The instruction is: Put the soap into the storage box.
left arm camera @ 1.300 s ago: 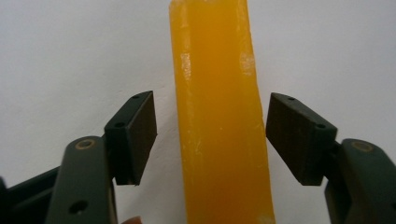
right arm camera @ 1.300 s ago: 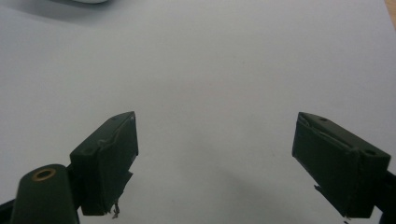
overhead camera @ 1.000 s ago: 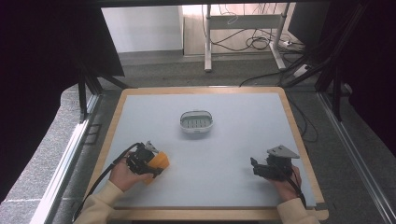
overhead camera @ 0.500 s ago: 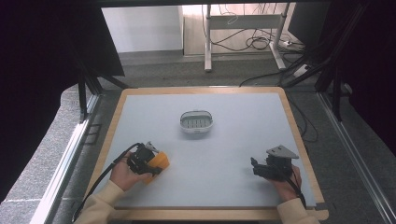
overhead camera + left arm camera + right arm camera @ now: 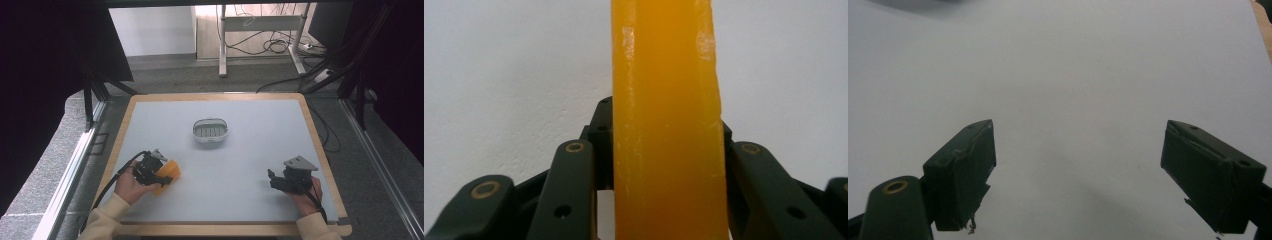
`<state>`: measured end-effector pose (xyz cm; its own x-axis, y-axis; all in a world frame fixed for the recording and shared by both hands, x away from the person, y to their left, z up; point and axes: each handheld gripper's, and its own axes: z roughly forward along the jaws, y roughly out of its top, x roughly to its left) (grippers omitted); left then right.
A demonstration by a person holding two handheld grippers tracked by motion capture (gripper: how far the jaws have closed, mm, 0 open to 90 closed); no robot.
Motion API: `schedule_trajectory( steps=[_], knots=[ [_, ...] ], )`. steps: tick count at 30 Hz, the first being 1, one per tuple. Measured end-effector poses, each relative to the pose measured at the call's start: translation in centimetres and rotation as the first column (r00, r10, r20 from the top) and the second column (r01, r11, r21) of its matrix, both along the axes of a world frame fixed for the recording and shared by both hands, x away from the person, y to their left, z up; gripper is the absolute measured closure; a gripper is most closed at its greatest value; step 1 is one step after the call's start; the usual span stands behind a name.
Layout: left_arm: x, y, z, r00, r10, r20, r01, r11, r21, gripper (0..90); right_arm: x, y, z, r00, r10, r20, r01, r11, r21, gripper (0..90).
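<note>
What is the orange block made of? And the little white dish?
The orange block, held in the left tongs, looks like soap or wax: see-through, glossy, with pale scuffs. The white dish looks like smooth plastic with a slotted floor, perhaps a soap dish. Neither is certain from looks alone.

Looks like a lab recording setup: wood-framed bench [image 5: 320, 150] boxed in by dark curtains [image 5: 45, 75], grey carpet floor [image 5: 165, 75], loose cables [image 5: 272, 45] under a metal desk frame [image 5: 260, 22] behind.
</note>
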<state>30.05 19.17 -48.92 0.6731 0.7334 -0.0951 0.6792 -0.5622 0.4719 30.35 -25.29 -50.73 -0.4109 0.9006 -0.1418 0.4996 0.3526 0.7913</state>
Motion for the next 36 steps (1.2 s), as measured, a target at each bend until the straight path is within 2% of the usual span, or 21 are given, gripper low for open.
schedule_trajectory(
  steps=[13,19,32,36],
  knots=[
    [-0.2,0.5,0.8,0.9998,-0.007,0.016,0.008,0.9993,-0.038,61.7,0.1,-0.1,-0.1,1.0000,-0.007,-0.004,0.007,1.000,0.003,15.0],
    [-0.2,0.8,1.2,0.9990,0.003,0.044,-0.001,0.9989,-0.048,61.7,0.1,-0.2,-0.1,1.0000,-0.008,-0.003,0.008,1.000,0.003,15.0],
    [-0.3,0.8,2.3,0.9977,0.000,0.068,0.005,0.9982,-0.060,61.7,0.0,-0.3,0.0,0.9998,-0.021,-0.002,0.021,1.000,0.007,15.0],
    [-0.2,0.8,2.8,0.9970,0.007,0.077,-0.001,0.9971,-0.076,61.7,-0.2,-0.5,0.1,0.9997,-0.025,-0.003,0.025,1.000,0.014,15.0]
  ],
)
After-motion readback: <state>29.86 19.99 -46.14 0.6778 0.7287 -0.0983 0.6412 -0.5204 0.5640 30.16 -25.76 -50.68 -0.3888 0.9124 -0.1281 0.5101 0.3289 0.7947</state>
